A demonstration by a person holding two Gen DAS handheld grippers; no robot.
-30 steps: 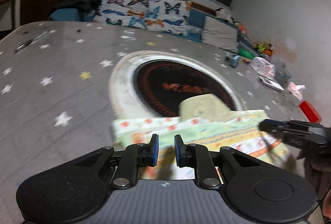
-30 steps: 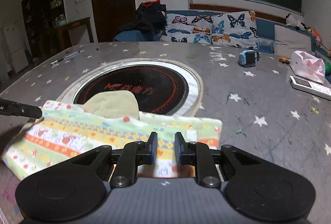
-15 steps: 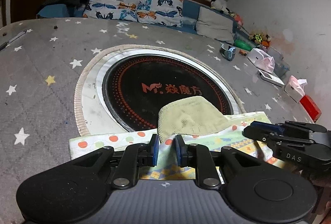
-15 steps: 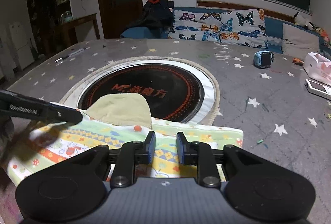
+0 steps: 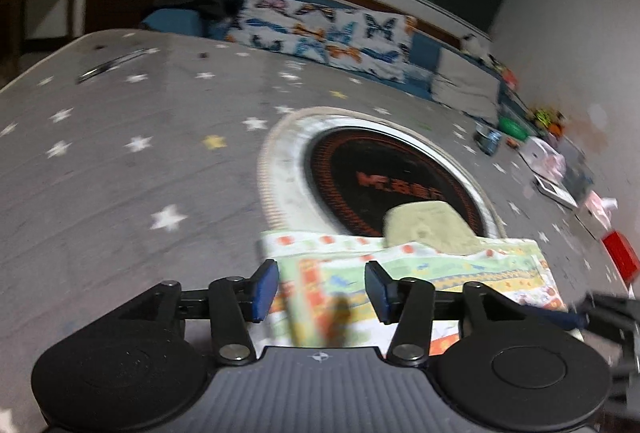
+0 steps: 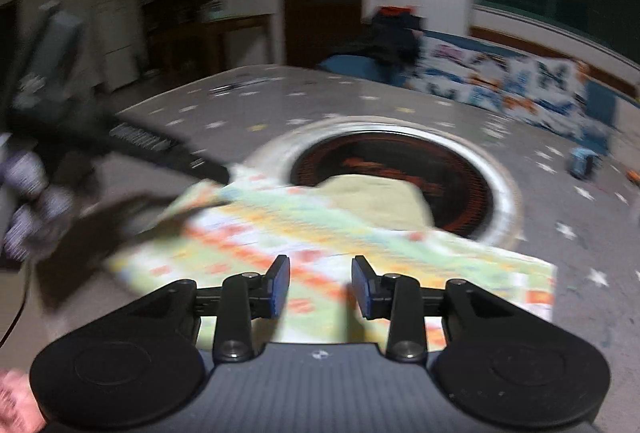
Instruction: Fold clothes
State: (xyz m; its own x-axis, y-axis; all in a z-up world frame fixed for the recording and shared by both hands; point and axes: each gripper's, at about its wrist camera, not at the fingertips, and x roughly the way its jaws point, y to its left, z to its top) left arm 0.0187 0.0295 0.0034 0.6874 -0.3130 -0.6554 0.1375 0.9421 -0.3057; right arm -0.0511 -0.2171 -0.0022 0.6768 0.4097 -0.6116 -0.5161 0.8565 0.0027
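Both pairs of blue-padded fingers stand apart, gripping nothing: left gripper [image 5: 321, 283] and right gripper [image 6: 320, 283] over one patterned garment [image 5: 432, 269], flat on the star-print table [image 5: 120, 169], its yellow-green part overlapping one round black hob [image 6: 400, 161]. Only the left view shows a red box [image 5: 620, 259].

Support: grey star-printed table cover [image 5: 120, 169]. A round black hotplate [image 5: 384, 177] with white rim is set in its centre. The folded patterned cloth [image 6: 320, 233] lies flat, far edge overlapping the hotplate. Far right: blue gadget [image 6: 582, 162], white packets [image 5: 546, 157], red box [image 5: 620, 257].
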